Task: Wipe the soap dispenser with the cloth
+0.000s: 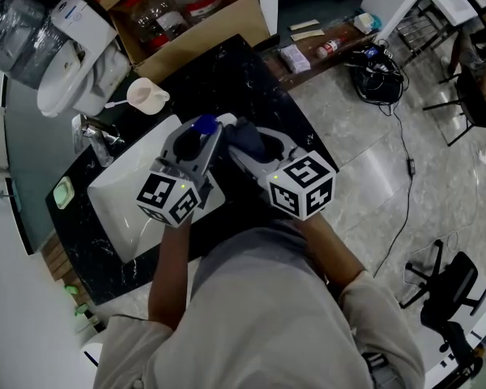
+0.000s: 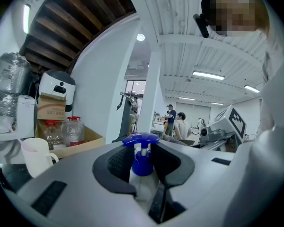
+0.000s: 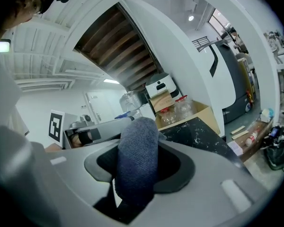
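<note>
The soap dispenser [image 2: 142,162], a pale bottle with a blue pump head [image 1: 204,123], stands upright between the jaws of my left gripper [image 2: 143,161], which is shut on it over the white sink [image 1: 113,186]. A dark blue-grey cloth [image 3: 137,162] is bunched between the jaws of my right gripper [image 3: 138,167], which is shut on it. In the head view the cloth [image 1: 247,138] sits just right of the pump head, close beside it; whether they touch I cannot tell. My right gripper [image 1: 245,146] and left gripper [image 1: 196,140] are side by side.
A black marble counter [image 1: 227,71] surrounds the sink, with a tap [image 1: 97,130] at its left and a white cup [image 1: 148,95] behind. An open cardboard box [image 1: 196,23] with jars stands at the back. A white appliance [image 1: 73,47] sits far left.
</note>
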`<state>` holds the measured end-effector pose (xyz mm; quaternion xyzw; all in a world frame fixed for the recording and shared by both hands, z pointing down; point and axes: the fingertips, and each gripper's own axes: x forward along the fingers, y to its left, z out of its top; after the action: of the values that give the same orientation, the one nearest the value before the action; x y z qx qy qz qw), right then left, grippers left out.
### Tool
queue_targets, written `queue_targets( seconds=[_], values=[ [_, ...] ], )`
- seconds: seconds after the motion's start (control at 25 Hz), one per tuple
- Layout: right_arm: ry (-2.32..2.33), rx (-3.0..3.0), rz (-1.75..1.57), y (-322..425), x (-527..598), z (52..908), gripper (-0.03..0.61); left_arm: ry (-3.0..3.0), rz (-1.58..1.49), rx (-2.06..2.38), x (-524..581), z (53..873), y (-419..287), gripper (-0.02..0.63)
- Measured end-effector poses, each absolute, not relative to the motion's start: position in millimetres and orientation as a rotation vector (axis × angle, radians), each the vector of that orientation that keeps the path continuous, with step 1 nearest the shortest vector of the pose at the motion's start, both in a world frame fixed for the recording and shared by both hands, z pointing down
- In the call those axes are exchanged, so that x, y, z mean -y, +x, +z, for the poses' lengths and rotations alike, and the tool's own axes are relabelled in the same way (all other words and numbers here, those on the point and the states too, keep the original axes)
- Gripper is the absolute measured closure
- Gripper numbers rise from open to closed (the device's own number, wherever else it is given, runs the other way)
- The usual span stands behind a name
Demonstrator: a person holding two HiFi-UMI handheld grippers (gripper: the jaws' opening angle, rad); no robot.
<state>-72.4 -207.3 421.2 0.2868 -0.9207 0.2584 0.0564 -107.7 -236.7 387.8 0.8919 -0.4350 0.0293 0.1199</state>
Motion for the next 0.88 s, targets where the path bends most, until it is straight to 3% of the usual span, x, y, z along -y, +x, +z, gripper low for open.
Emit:
queue_targets(
  seconds=[0.88],
  values=[
    [0.911, 2.744, 0.368, -77, 212, 409, 0.411, 2.618, 0.083, 1.269, 234, 388, -106, 0.506]
  ],
)
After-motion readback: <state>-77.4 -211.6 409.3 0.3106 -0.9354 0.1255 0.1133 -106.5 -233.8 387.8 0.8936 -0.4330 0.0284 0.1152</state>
